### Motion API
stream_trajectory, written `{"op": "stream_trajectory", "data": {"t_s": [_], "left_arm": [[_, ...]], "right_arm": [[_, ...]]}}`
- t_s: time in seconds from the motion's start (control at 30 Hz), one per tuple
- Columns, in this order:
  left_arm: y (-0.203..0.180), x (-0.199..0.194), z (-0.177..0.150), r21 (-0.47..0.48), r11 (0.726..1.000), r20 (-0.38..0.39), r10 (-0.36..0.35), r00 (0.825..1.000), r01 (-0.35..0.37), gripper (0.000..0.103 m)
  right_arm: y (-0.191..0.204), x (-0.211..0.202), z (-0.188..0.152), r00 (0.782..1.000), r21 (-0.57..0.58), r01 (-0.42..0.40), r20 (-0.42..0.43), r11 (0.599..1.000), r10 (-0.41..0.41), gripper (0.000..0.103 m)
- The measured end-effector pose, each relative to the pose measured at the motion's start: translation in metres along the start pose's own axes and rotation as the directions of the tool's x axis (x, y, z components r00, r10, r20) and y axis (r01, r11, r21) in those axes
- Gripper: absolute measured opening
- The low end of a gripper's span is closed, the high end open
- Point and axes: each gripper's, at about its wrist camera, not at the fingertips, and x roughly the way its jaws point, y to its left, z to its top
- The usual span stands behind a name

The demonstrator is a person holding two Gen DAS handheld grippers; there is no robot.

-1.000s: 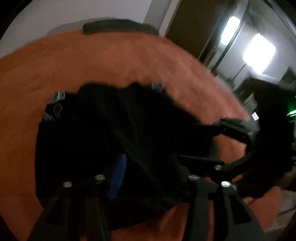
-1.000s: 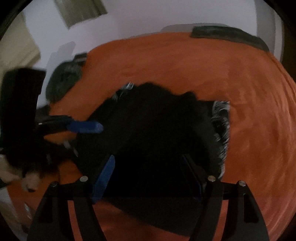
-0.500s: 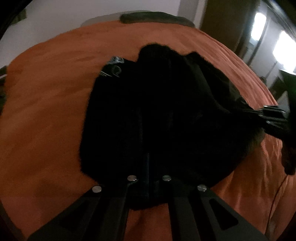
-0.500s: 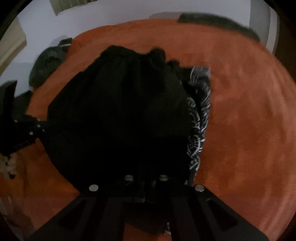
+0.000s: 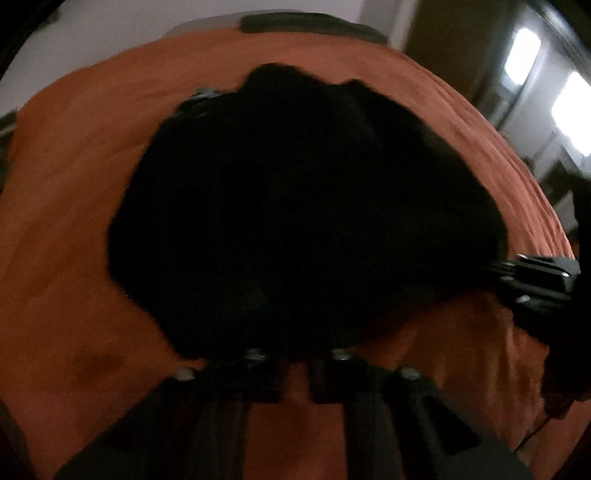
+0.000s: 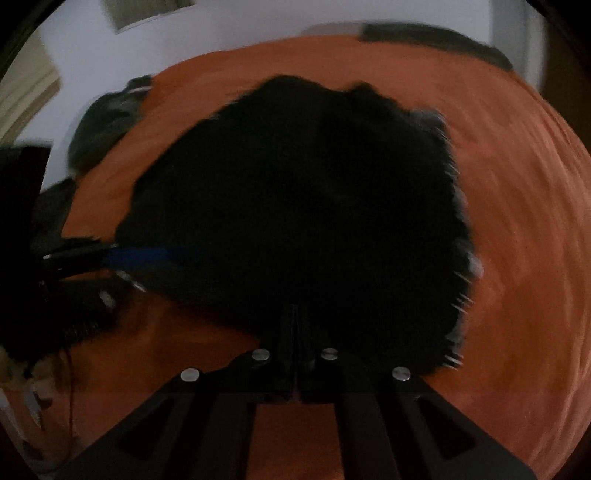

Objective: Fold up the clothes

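Observation:
A black garment [image 5: 303, 214] [image 6: 295, 206] lies spread on an orange bed cover [image 5: 74, 206] [image 6: 517, 206]. My left gripper [image 5: 297, 343] is shut on its near edge, fingers together in the cloth. My right gripper [image 6: 293, 325] is shut on the near edge too, further right along it. In the left wrist view the right gripper [image 5: 532, 277] enters from the right onto the garment's corner. In the right wrist view the left gripper [image 6: 147, 254], with its blue pad, comes in from the left. A patterned black-and-white cloth [image 6: 461, 258] peeks out under the garment's right edge.
A dark folded item [image 5: 306, 24] [image 6: 436, 40] lies at the bed's far edge by the wall. A grey bundle [image 6: 107, 122] sits at the bed's far left corner. Bright lights [image 5: 565, 107] shine beyond the bed on the right.
Both grippers went from open over the garment to shut on its near edge. Since then the views have shifted and the garment's near edge has been drawn closer.

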Motion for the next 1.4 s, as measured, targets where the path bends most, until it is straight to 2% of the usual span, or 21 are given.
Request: {"op": "stream_trajectory", "data": {"t_s": [0.03,0.1,0.2,0.27,0.33,0.4,0.43,0.47,0.5,0.53,0.57,0.63,0.7,0.73,0.8,0.87,0.97,1.13,1.23,1.4], "left_arm": [[0.012,-0.002,-0.001,-0.026,1.000,-0.003,-0.007,1.000,0.007,0.003],[0.032,-0.004,-0.002,-0.059,0.998,-0.008,-0.031,0.999,0.030,0.003],[0.030,-0.011,-0.006,-0.035,0.999,0.001,-0.014,1.000,0.014,0.003],[0.024,-0.014,-0.008,-0.011,1.000,0.014,0.015,1.000,-0.015,0.003],[0.026,-0.017,-0.010,-0.048,0.999,0.016,-0.012,1.000,0.012,0.006],[0.035,-0.025,-0.013,-0.125,0.989,0.032,-0.075,0.997,0.079,0.020],[0.039,-0.032,-0.011,-0.168,0.979,0.059,-0.104,0.993,0.113,0.032],[0.043,-0.039,-0.010,-0.209,0.967,0.086,-0.130,0.988,0.145,0.042],[0.045,-0.044,-0.010,-0.233,0.960,0.111,-0.133,0.985,0.156,0.047],[0.049,-0.050,-0.008,-0.248,0.955,0.133,-0.130,0.983,0.160,0.051],[0.054,-0.054,-0.007,-0.254,0.955,0.149,-0.120,0.982,0.156,0.051],[0.063,-0.054,-0.005,-0.264,0.956,0.152,-0.088,0.985,0.126,0.051],[0.076,-0.050,-0.006,-0.303,0.947,0.139,-0.067,0.988,0.107,0.051],[0.083,-0.051,-0.008,-0.323,0.941,0.139,-0.058,0.989,0.101,0.051],[0.099,-0.051,-0.011,-0.362,0.928,0.139,-0.041,0.989,0.089,0.051],[0.112,-0.053,-0.012,-0.393,0.917,0.147,-0.017,0.989,0.074,0.051],[0.129,-0.058,-0.010,-0.424,0.903,0.162,0.006,0.987,0.064,0.051],[0.144,-0.069,-0.013,-0.433,0.900,0.179,0.033,0.983,0.048,0.051],[0.147,-0.066,-0.015,-0.437,0.898,0.178,0.036,0.983,0.047,0.051],[0.154,-0.058,-0.020,-0.463,0.885,0.167,0.033,0.985,0.049,0.052]], "right_arm": [[-0.007,-0.003,-0.004,1.000,0.004,0.007,0.003,1.000,-0.007,0.000],[-0.022,-0.010,-0.011,1.000,0.014,0.020,0.010,1.000,-0.021,0.000],[-0.037,-0.014,-0.014,1.000,0.051,0.007,0.020,0.999,-0.008,0.000],[-0.033,-0.015,-0.017,0.999,0.023,0.033,0.023,0.999,-0.034,0.000],[-0.022,-0.023,-0.018,0.997,-0.034,0.066,0.043,0.997,-0.065,0.000],[-0.007,-0.036,-0.018,0.992,-0.112,0.106,0.077,0.988,-0.097,0.000],[0.000,-0.043,-0.018,0.989,-0.150,0.126,0.094,0.981,-0.113,0.007],[0.009,-0.049,-0.019,0.985,-0.195,0.148,0.116,0.970,-0.127,0.025],[0.029,-0.055,-0.021,0.977,-0.283,0.181,0.163,0.942,-0.139,0.039],[0.045,-0.056,-0.025,0.968,-0.358,0.216,0.203,0.908,-0.151,0.064],[0.060,-0.056,-0.030,0.956,-0.430,0.256,0.244,0.866,-0.161,0.071],[0.092,-0.042,-0.046,0.922,-0.579,0.373,0.321,0.725,-0.218,0.071],[0.122,-0.023,-0.064,0.882,-0.695,0.470,0.391,0.544,-0.263,0.071],[0.134,-0.015,-0.073,0.867,-0.731,0.498,0.420,0.467,-0.267,0.071],[0.153,0.000,-0.082,0.851,-0.774,0.522,0.446,0.359,-0.276,0.071],[0.168,0.015,-0.090,0.815,-0.782,0.569,0.497,0.255,-0.297,0.064],[0.180,0.031,-0.084,0.814,-0.794,0.563,0.484,0.229,-0.323,0.063],[0.201,0.053,-0.074,0.816,-0.812,0.550,0.474,0.193,-0.332,0.062],[0.208,0.068,-0.063,0.811,-0.808,0.557,0.477,0.194,-0.339,0.061],[0.224,0.085,-0.046,0.788,-0.789,0.586,0.501,0.186,-0.357,0.056]]}}
